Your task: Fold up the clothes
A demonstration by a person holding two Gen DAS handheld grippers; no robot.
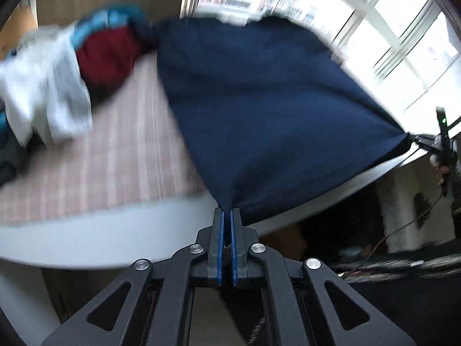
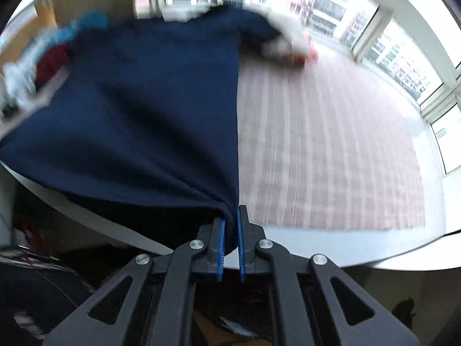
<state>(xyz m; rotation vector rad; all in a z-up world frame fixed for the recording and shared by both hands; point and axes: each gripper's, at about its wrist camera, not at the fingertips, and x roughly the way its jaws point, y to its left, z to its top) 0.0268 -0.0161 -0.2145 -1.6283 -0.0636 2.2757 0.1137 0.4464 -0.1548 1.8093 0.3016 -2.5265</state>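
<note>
**Navy garment stretched between two grips at table edge**

Striped cloth (image 2: 331,150) covers a white table (image 1: 86,236) by bright windows. Left gripper (image 1: 226,216) and right gripper (image 2: 230,219) each pinch a corner of the navy garment (image 1: 259,101), taut over the table's near edge. Risks: cloth slipping from a thin pinch, or dragging the clothes pile (image 1: 72,66) at the table's far left. Both grippers point forward, level.

— Where's the shirt (image 1: 259,101)?

— Stretched over the mat (image 1: 115,158) on the table (image 1: 86,239), its near corners pinched by the left gripper (image 1: 227,216) and the right gripper (image 2: 230,219).

— And the clothes pile (image 1: 72,66)?

— Left of the shirt, at the mat's far end. The windows (image 2: 389,43) stand behind the table.
</note>
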